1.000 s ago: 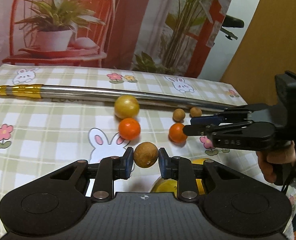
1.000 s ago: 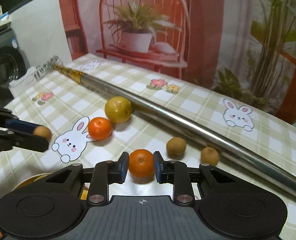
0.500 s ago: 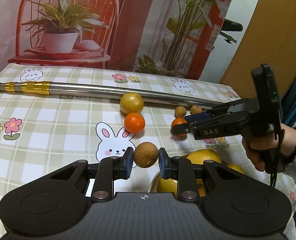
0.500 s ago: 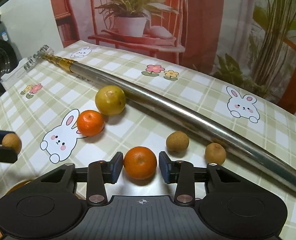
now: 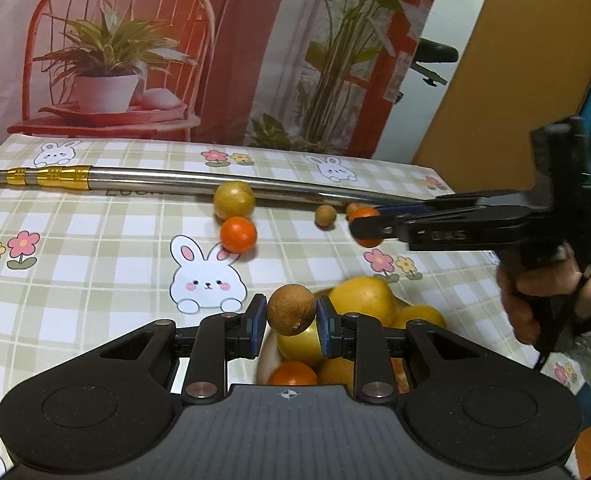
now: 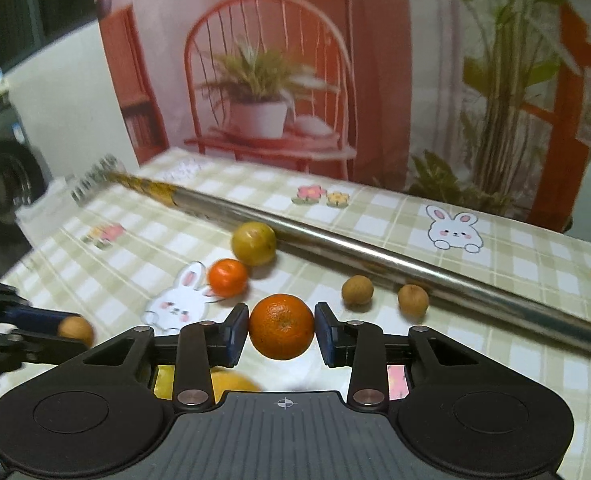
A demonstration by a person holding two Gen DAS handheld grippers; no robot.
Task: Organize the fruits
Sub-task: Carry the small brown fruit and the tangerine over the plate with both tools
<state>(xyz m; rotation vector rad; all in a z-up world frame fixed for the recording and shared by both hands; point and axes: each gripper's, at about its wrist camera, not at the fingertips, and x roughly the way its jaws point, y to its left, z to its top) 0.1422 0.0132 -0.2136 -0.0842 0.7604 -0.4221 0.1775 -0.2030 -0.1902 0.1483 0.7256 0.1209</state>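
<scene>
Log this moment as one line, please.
left gripper: holding round brown fruit | right gripper: holding orange tangerine | both lifted

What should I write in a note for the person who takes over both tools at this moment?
Left tool: shut on a held brown fruit, over the bowl.
Right tool: shut on a held orange, apparently lifted off the table.
Done: the bowl holds yellow fruits and one orange one.
Left: release both held fruits into the bowl, then collect the yellow-green fruit, the small orange and two loose brown fruits beside the metal pole.
</scene>
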